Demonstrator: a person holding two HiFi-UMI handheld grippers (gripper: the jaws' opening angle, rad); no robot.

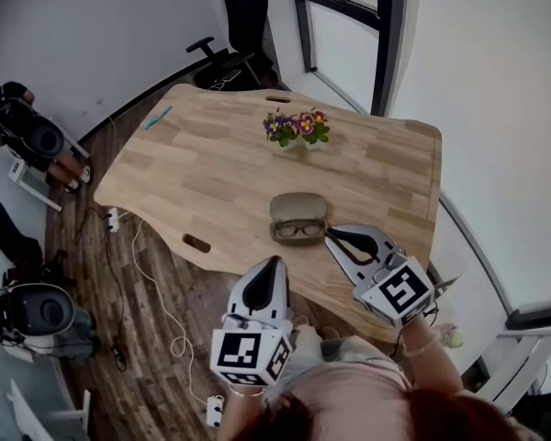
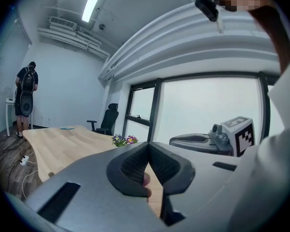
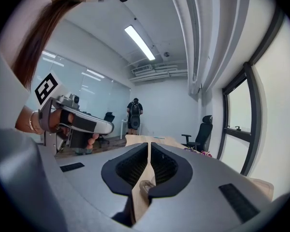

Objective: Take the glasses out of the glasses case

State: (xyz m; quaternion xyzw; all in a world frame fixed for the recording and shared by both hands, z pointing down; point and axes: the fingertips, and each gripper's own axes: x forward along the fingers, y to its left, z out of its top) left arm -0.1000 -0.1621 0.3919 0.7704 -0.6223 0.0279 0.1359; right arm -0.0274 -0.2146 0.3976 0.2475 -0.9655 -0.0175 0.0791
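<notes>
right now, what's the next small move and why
Probably open the right gripper: its jaws are shut with nothing between them, and it sits nearest the glasses, which lie exposed in the open glasses case.

Glasses (image 1: 299,231) in open case (image 1: 298,207) on table (image 1: 193,173), flowers (image 1: 297,126) behind it, chair (image 1: 243,26) beyond the far edge

Left claw (image 1: 273,266) and right claw (image 1: 331,238): grey plastic shells, black ribbed pads (image 2: 130,167). Each carries a white cube (image 1: 249,355) with black square markers. Pale pink top (image 1: 354,389), thin wrist bangle (image 1: 424,345).
</notes>
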